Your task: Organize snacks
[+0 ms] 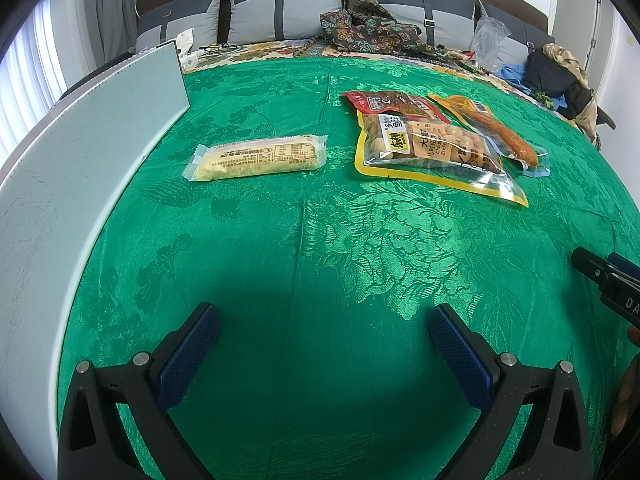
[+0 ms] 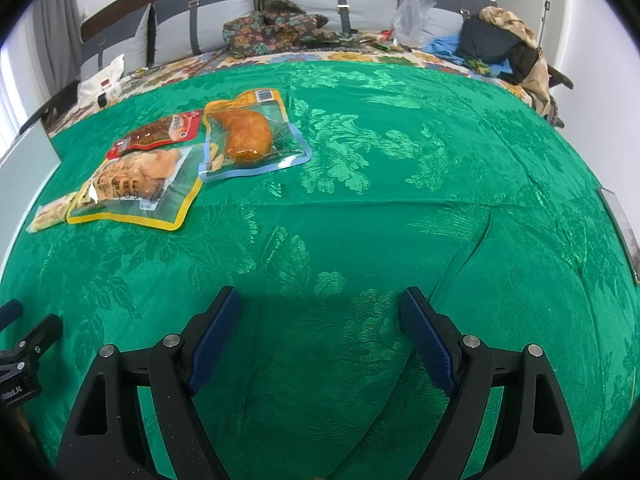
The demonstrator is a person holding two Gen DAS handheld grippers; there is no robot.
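Note:
Several snack packs lie on a green cloth. A long pale bar in clear wrap (image 1: pixel 256 157) (image 2: pixel 50 214) rests alone on the left. Right of it a yellow-rimmed pouch (image 1: pixel 432 152) (image 2: pixel 136 190) overlaps a red pack (image 1: pixel 396 103) (image 2: pixel 160 131) and a blue-rimmed pouch holding an orange chicken leg (image 1: pixel 504 136) (image 2: pixel 246 136). My left gripper (image 1: pixel 324 328) hovers open above bare cloth, well short of the bar. My right gripper (image 2: pixel 320 312) is open too, over bare cloth to the right of the packs.
A pale box wall (image 1: pixel 80 184) curves along the cloth's left edge. Cushions (image 1: pixel 280 4), patterned fabric (image 1: pixel 372 28), a plastic bag (image 2: pixel 412 16) and dark clothes (image 2: pixel 496 44) fill the far side. The right gripper's body (image 1: pixel 608 280) shows at the left view's right edge.

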